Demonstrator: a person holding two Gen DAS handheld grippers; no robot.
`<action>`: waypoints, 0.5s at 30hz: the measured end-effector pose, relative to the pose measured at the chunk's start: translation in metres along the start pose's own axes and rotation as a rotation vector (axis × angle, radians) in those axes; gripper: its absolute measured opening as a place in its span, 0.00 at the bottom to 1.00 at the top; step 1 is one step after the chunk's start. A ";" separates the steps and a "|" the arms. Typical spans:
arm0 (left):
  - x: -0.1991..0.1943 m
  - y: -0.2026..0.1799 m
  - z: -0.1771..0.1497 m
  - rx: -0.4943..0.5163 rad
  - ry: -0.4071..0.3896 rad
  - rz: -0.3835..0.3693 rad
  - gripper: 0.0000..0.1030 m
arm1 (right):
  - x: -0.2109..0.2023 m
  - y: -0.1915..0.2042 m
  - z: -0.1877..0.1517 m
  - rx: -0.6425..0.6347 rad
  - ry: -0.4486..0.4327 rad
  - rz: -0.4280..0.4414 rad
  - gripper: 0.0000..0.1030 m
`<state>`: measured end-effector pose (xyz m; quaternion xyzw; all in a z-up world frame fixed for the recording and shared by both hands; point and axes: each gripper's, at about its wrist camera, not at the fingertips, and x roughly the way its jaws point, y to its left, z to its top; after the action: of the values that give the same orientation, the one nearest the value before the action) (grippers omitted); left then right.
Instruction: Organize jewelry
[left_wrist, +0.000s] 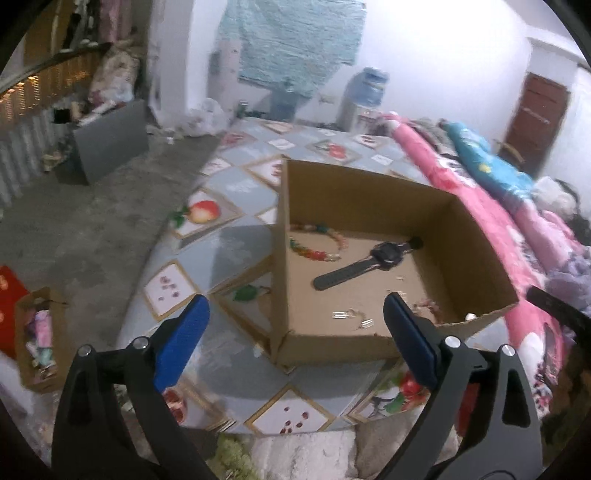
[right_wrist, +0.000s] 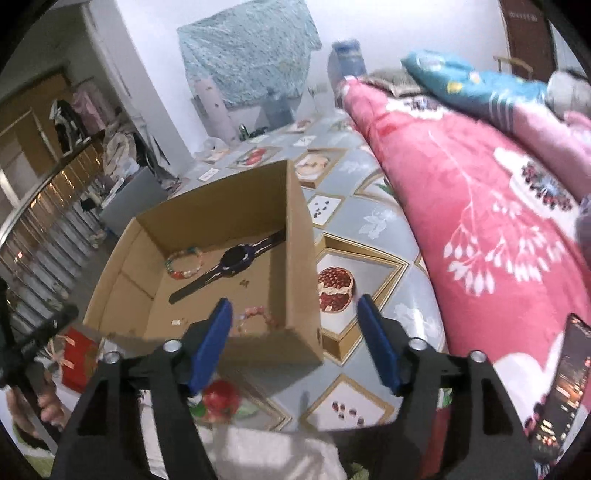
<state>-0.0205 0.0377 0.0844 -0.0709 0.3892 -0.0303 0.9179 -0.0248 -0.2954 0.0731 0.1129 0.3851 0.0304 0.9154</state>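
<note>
An open cardboard box (left_wrist: 369, 184) (right_wrist: 299, 266) lies on a bed sheet printed with fruit. Inside it are a black wristwatch (left_wrist: 373, 262) (right_wrist: 229, 264), a colourful bead bracelet (left_wrist: 317, 242) (right_wrist: 184, 264), a pink bead bracelet (right_wrist: 255, 315) and small metal pieces (left_wrist: 351, 317). My left gripper (left_wrist: 295, 310) hovers over the box's near left corner, open, nothing between its blue pads. My right gripper (right_wrist: 295, 310) hangs over the near right corner, also open and holding nothing. The other gripper's black frame (right_wrist: 40, 332) shows at the left edge of the right wrist view.
A rolled pink floral blanket (right_wrist: 480, 192) and a blue pillow (right_wrist: 461, 85) line the bed's right side. A phone (right_wrist: 561, 380) lies on the blanket. On the floor to the left stand a small cardboard box (left_wrist: 37, 339) of items and a grey bin (left_wrist: 110, 140).
</note>
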 end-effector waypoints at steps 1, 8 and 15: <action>-0.002 -0.003 -0.001 0.003 0.001 0.013 0.89 | -0.004 0.006 -0.004 -0.017 -0.007 -0.007 0.77; -0.004 -0.032 -0.017 0.076 -0.011 0.113 0.90 | 0.000 0.050 -0.031 -0.096 0.022 -0.033 0.88; 0.025 -0.064 -0.032 0.180 0.125 0.134 0.90 | 0.021 0.079 -0.041 -0.132 0.087 -0.046 0.88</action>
<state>-0.0261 -0.0315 0.0543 0.0399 0.4454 -0.0081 0.8944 -0.0367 -0.2078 0.0489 0.0419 0.4239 0.0396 0.9039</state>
